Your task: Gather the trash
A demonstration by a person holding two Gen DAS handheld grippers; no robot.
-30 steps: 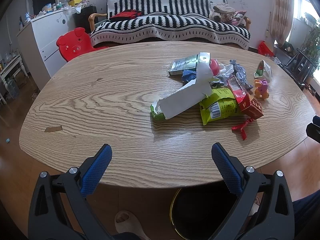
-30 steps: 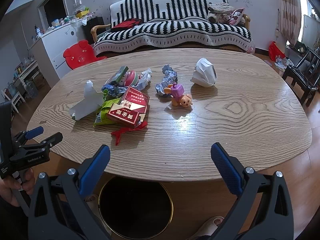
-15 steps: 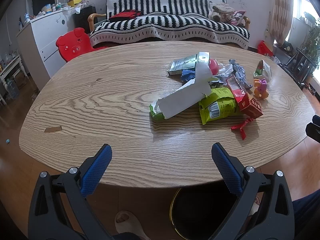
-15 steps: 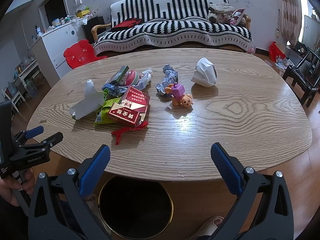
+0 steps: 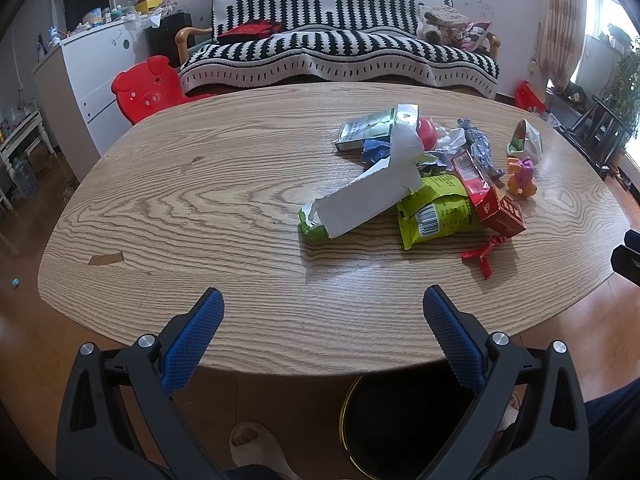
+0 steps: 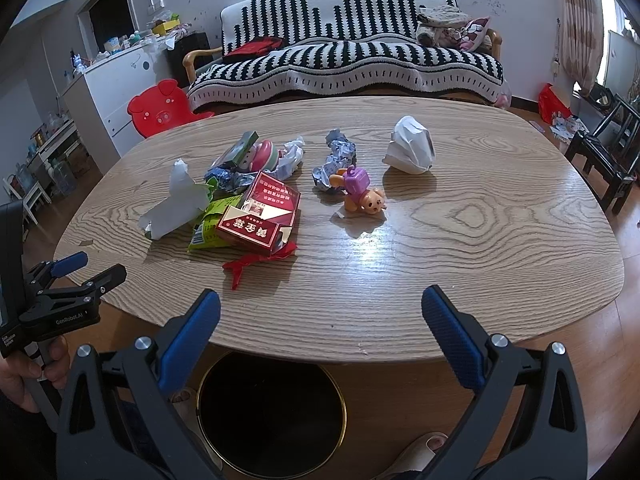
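Note:
Trash lies in a heap on the oval wooden table (image 5: pixel 200 208): a torn white carton (image 5: pixel 364 196), a green snack bag (image 5: pixel 436 212), a red cigarette box (image 6: pixel 256 220), a red ribbon (image 6: pixel 256 262), crumpled foil (image 6: pixel 336 160) and a crumpled white paper (image 6: pixel 410 150). A black bin with a gold rim (image 6: pixel 272 408) stands on the floor under the near table edge. My left gripper (image 5: pixel 322 334) hangs open at the near edge, well short of the heap. Equally wide apart, my right gripper (image 6: pixel 320 332) is open above the bin, holding nothing.
A small purple and orange toy dog (image 6: pixel 362 196) lies beside the foil. A striped sofa (image 6: pixel 344 60), a red pig chair (image 6: pixel 160 108) and a white cabinet (image 5: pixel 96 76) stand beyond the table. A dark chair (image 6: pixel 604 156) is at the right. Slippered feet (image 5: pixel 256 448) show below.

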